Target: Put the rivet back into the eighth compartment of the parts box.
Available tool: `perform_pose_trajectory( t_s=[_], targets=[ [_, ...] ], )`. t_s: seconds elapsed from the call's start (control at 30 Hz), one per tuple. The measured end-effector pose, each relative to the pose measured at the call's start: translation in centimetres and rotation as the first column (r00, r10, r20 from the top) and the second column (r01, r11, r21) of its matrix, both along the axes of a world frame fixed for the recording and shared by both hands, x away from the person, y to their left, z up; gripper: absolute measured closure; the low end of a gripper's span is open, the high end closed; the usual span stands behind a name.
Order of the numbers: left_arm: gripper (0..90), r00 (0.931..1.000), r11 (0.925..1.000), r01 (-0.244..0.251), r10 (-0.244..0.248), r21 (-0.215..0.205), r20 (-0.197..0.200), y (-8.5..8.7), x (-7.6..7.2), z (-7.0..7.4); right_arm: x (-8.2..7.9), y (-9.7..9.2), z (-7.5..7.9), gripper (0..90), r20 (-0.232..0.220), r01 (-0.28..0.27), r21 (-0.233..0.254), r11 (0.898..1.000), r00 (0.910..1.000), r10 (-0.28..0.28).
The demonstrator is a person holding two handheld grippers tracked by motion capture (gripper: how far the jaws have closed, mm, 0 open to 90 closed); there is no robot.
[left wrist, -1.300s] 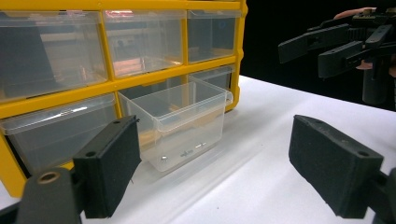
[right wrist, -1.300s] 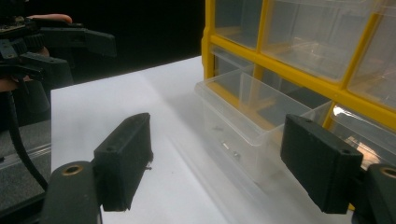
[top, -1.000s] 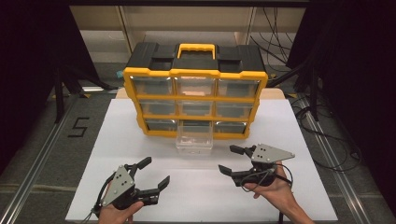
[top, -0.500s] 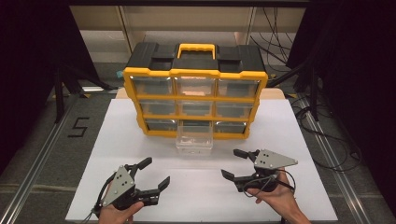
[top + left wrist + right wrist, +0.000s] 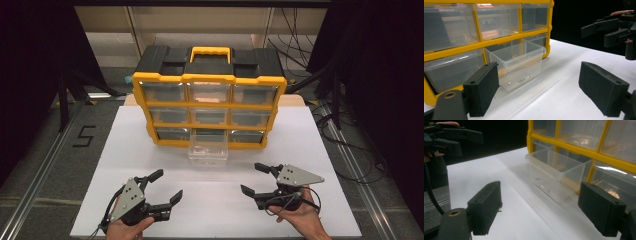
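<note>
Shifted slightly toward the person's side of the white tabletop [image 5: 150,150] since the earlier frames: right gripper [image 5: 259,180], its fingers having just been opening, with nothing between them. Now spread wide, both black pads clear of everything in the right gripper view [image 5: 541,215]. Unmoved on the other side: left gripper [image 5: 166,186], fingers likewise parted and empty, seen wide apart in the left gripper view [image 5: 539,92].

Standing well beyond both grippers at the far half of the tabletop: yellow and black plastic organizer cabinet with nine clear drawers [image 5: 209,102], black-and-yellow carry handle on top. Pulled out from the bottom row's middle slot: one small clear plastic drawer [image 5: 208,149], front end resting on the tabletop, back end at the slot opening, whether fully free of the cabinet hard to tell. Apparently a few tiny metal bits on its floor [image 5: 520,80], too small to identify. Other eight drawers pushed in flush.

Judged progress: drawer already drawn out and released, neither gripper touching it, both parked near the front edge. Left to do, most likely: either placing or fetching something from the open drawer, or sliding it back into its slot. Either way requires a fresh forward reach from one gripper, since both sit well apart from it.
</note>
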State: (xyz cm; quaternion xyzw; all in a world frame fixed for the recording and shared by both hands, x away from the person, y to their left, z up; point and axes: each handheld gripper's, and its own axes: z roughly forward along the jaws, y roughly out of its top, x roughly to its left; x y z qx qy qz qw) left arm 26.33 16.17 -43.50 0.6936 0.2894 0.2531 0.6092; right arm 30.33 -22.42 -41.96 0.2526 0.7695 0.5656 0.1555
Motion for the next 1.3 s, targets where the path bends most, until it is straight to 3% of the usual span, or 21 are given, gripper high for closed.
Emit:
perform_pose_trajectory(
  t_s=[0.03, 0.23, 0.4, 0.57, 0.7, 0.9, 0.97, 1.03, 1.2, 1.3],
  targets=[
    [16.6, 1.0, 1.0, 0.0, 0.0, 0.0, 0.0, 0.0, 0.0, 0.0, 0.0, -0.1, 0.0, 20.1, 0.023, 0.011, -0.009, 1.0, 0.9997, -0.01],
    [16.6, 1.0, 1.0, 0.001, -0.001, 0.001, -0.002, 0.0, -0.1, 0.0, -0.3, -0.4, -0.4, 19.6, -0.001, 0.022, -0.009, 1.0, 0.9998, -0.022],
    [16.6, 1.0, 1.0, 0.001, -0.001, 0.001, 0.0, 0.0, -0.1, 0.0, -0.4, -0.5, -0.5, 19.1, 0.013, 0.031, -0.016, 0.999, 0.9994, -0.031],
    [16.6, 1.0, 1.0, 0.002, -0.002, 0.003, 0.0, 0.0, -0.1, 0.0, -0.7, -0.6, -0.7, 18.1, -0.005, 0.027, 0.009, 1.0, 0.9996, -0.027],
    [16.6, 1.0, 1.0, 0.003, -0.003, 0.002, 0.0, 0.0, -0.1, 0.0, -1.0, -1.0, -0.6, 17.7, -0.017, 0.044, -0.006, 0.999, 0.9989, -0.044],
    [16.6, 1.0, 1.0, 0.003, -0.003, 0.001, 0.0, 0.0, -0.1, 0.0, -0.7, -1.0, -0.7, 17.3, 0.013, 0.05, -0.014, 0.999, 0.9987, -0.049],
    [16.6, 1.0, 1.0, 0.004, -0.004, 0.005, 0.0, 0.0, -0.1, 0.0, -0.8, -1.0, -0.7, 17.2, -0.011, 0.047, -0.015, 0.999, 0.9988, -0.048],
    [16.6, 1.0, 1.0, 0.003, -0.003, 0.002, -0.001, 0.0, -0.1, 0.0, -0.6, -1.0, -0.8, 17.2, 0.007, 0.049, -0.006, 0.999, 0.9988, -0.049],
    [16.6, 1.0, 1.0, 0.003, -0.003, 0.003, 0.0, 0.0, -0.1, 0.0, -0.7, -0.9, -0.7, 17.2, -0.008, 0.047, -0.019, 0.999, 0.9989, -0.047],
    [16.6, 1.0, 1.0, 0.003, -0.003, 0.004, 0.001, 0.0, -0.1, 0.0, -0.7, -0.9, -0.8, 17.2, 0.006, 0.049, -0.015, 0.999, 0.9988, -0.049]
  ],
)
